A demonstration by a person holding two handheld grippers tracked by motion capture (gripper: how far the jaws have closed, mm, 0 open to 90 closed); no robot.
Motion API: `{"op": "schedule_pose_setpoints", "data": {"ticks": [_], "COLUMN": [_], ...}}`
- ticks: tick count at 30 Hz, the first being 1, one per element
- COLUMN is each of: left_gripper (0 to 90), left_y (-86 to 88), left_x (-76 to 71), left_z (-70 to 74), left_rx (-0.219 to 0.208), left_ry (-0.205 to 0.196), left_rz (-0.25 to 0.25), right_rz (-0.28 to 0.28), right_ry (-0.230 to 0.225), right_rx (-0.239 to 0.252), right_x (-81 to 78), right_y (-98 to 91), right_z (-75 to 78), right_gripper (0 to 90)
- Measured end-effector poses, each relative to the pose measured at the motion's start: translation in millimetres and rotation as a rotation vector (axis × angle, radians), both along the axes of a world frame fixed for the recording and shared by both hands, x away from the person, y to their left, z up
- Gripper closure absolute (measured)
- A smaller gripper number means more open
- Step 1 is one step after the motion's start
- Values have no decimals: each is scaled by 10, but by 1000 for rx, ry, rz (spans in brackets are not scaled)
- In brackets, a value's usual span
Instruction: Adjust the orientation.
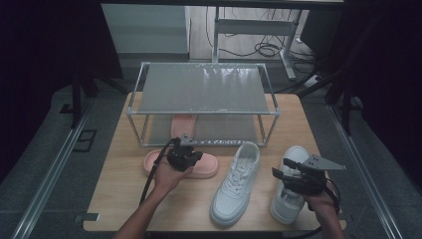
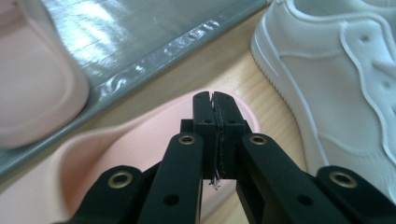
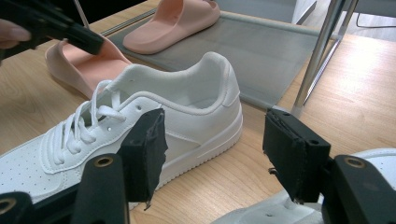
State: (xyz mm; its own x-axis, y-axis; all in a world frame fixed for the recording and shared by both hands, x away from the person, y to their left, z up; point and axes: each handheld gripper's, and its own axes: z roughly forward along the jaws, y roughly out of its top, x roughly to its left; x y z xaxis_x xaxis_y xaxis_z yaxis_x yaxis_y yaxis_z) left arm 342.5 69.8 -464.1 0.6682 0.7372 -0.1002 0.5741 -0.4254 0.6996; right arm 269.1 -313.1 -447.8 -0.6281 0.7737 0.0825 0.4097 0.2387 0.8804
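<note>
Your rack (image 1: 201,112) already holds one slide (image 1: 182,123) on its lower shelf. The other slide (image 1: 201,167) lies crosswise just below your left gripper (image 2: 214,98), jaws shut and empty. Your right gripper (image 3: 212,149) gapes wide by the sneakers (image 1: 238,181).

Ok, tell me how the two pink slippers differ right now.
The slipper on the rack's lower shelf lies under the rack's top shelf, toe toward the person; the slipper on the table lies crosswise in front of the rack. The shelved one has nothing near it; the left gripper, jaws shut, hovers over the table one. Both share pink colour and shape.
</note>
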Motion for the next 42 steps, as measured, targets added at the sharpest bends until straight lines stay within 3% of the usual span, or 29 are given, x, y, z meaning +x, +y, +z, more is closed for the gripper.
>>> {"op": "schedule_pose_setpoints", "data": {"ticks": [11, 17, 25, 28, 32, 42], "left_gripper": [881, 883, 890, 891, 893, 892], "left_y": [-312, -418, -500, -496, -511, -477], "left_x": [311, 421, 507, 548, 571, 545], "left_z": [-122, -220, -299, -314, -332, -367], "left_rx": [23, 41, 60, 87, 79, 81], "left_ry": [81, 121, 152, 157, 162, 178], "left_rz": [2, 30, 53, 34, 55, 43], "right_rz": [2, 4, 1, 2, 1, 0], "right_ry": [1, -1, -2, -2, -1, -2], "right_rx": [-2, -3, 1, 1, 1, 0], "right_x": [1, 2, 1, 1, 3, 3], "right_y": [-1, 1, -5, -3, -5, -12], "right_z": [0, -1, 1, 1, -1, 0], "right_gripper": [396, 396, 396, 397, 396, 397]}}
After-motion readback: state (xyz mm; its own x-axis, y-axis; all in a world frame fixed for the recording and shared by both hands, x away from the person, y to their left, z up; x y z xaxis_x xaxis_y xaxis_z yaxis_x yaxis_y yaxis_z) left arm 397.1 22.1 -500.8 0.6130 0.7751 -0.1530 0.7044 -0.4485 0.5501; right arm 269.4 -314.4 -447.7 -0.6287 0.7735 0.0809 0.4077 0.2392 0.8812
